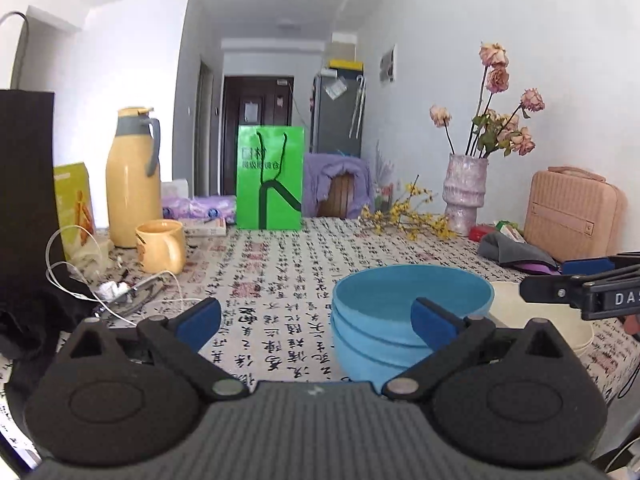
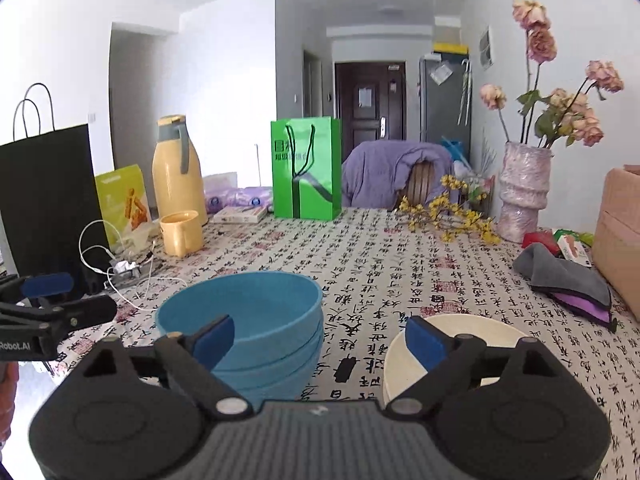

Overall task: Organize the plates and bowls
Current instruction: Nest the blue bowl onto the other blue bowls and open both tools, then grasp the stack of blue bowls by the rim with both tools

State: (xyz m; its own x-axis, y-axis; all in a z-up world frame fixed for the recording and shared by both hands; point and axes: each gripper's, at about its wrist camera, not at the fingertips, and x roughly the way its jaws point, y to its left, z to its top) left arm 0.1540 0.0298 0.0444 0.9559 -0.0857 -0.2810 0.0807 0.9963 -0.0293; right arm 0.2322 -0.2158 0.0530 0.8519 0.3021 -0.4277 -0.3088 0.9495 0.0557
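A stack of blue bowls (image 1: 400, 320) stands on the patterned tablecloth, also in the right wrist view (image 2: 256, 332). A cream bowl (image 1: 552, 320) sits to its right, also in the right wrist view (image 2: 464, 344). My left gripper (image 1: 316, 316) is open and empty, just left of the blue stack, with its right finger in front of the stack. My right gripper (image 2: 320, 340) is open and empty, facing the gap between the blue stack and the cream bowl. It shows in the left wrist view (image 1: 576, 280) above the cream bowl.
A yellow mug (image 1: 160, 246), yellow thermos (image 1: 132, 176), white cables (image 1: 100, 288) and a black bag (image 1: 24, 200) stand at the left. A green bag (image 1: 270, 178) is at the back. A vase (image 1: 466, 194), grey cloth (image 2: 568, 280) and pink case (image 1: 572, 212) are at the right.
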